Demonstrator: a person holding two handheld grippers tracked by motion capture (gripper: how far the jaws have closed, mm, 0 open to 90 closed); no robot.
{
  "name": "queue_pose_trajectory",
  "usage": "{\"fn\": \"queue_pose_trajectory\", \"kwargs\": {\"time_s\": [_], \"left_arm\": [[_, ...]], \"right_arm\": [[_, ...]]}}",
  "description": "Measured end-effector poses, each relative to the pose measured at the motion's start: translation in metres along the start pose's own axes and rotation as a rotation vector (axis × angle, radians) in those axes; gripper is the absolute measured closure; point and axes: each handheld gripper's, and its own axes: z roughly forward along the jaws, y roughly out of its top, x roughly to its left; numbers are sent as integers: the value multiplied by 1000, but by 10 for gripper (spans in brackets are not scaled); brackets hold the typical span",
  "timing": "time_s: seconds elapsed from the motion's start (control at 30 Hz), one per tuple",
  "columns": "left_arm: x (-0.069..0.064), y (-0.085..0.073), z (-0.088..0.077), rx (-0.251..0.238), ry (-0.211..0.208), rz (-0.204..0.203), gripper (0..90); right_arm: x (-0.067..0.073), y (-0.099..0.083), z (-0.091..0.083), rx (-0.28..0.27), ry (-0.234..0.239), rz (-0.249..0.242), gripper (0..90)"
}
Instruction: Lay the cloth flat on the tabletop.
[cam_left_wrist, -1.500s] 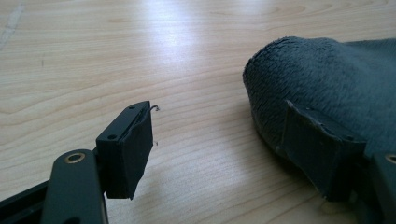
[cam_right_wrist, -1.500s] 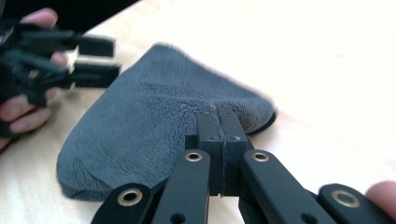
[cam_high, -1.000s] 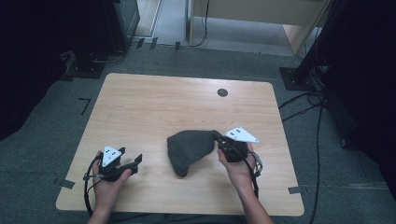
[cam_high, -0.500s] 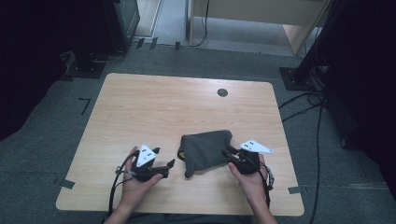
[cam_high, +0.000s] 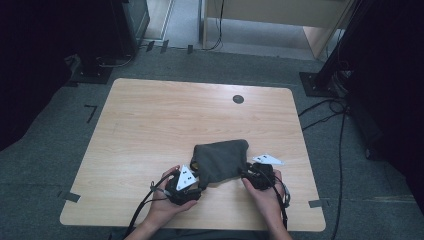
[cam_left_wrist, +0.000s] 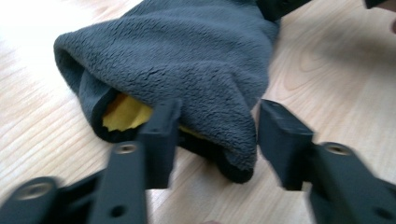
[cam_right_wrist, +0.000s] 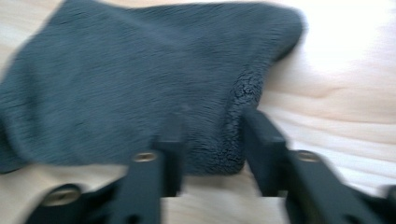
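clearly the grey fleece cloth is soft, light and limp, so it should sag and bunch wherever it is lifted; a corner or the thick rolled hem looks the surest hold. it lies on the wooden table, between the two tools. one near corner sits between the parted jaws of the left gripper, not yet pinched, with a yellow lining showing just beyond its left jaw. the right gripper is likewise spread around the opposite near corner. the pile is fuzzy, dark and matte.
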Motion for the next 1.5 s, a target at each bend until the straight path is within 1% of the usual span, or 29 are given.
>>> {"fn": "queue_pose_trajectory", "kwargs": {"time_s": [0.03,0.1,0.17,0.23,0.27,0.3,0.4,0.47,0.57,0.63,0.7,0.77,0.8,0.83,0.87,0.9,0.93,0.97,1.0,1.03,1.1,1.13,1.2,1.27,1.33,1.37,1.4,1.43,1.5], "left_arm": [[3,0,-1,-3,-21,-10,652],[6,0,-5,-14,-29,-20,797],[11,1,-11,-39,-56,-34,846],[15,3,-20,-76,-65,-42,861],[15,3,-20,-76,-65,-42,864],[20,6,-33,-121,-67,-57,866],[26,15,-54,-189,-79,-68,868],[28,23,-70,-234,-83,-71,868],[30,42,-97,-313,-95,-55,869],[33,53,-108,-351,-106,-53,868],[41,67,-113,-369,-78,-63,867],[56,80,-107,-363,-3,-106,859],[68,85,-100,-348,46,-144,839],[81,88,-91,-336,98,-194,794],[97,87,-79,-312,172,-263,725],[107,85,-75,-301,198,-299,671],[117,81,-72,-297,206,-333,665],[123,75,-71,-298,198,-348,646],[126,69,-72,-300,192,-350,626],[127,63,-73,-297,186,-348,607],[127,50,-69,-264,164,-349,591],[125,44,-65,-244,154,-347,586],[122,33,-58,-210,137,-359,577],[118,23,-51,-188,120,-373,573],[115,13,-44,-176,112,-394,570],[115,8,-40,-160,108,-404,570],[114,5,-35,-132,107,-404,571],[113,3,-33,-122,108,-399,570],[111,1,-34,-121,107,-392,565]], "right_arm": [[0,0,1,6,24,7,727],[1,0,1,8,46,5,857],[3,1,-3,-14,70,-4,880],[7,4,-12,-65,122,-23,884],[11,7,-17,-93,138,-40,886],[16,11,-25,-128,147,-66,887],[27,20,-42,-203,167,-111,889],[35,26,-55,-248,187,-135,889],[47,38,-78,-316,236,-166,890],[54,46,-88,-347,250,-197,890],[58,62,-95,-385,245,-217,888],[57,77,-91,-407,224,-203,884],[54,86,-84,-408,222,-175,870],[50,96,-74,-407,189,-161,815],[45,104,-62,-409,100,-168,768],[37,111,-47,-396,9,-158,748],[32,113,-40,-385,-11,-146,721],[26,114,-33,-366,-1,-109,684],[23,113,-29,-352,19,-91,667],[24,110,-28,-343,37,-103,661],[28,98,-22,-313,75,-149,642],[30,94,-19,-296,91,-155,642],[34,81,-9,-244,142,-147,623],[40,67,1,-208,210,-108,617],[54,53,11,-167,277,-118,588],[64,46,16,-144,304,-141,577],[74,39,22,-119,326,-170,558],[86,32,30,-89,346,-209,531],[102,23,41,-60,336,-256,523]]}}
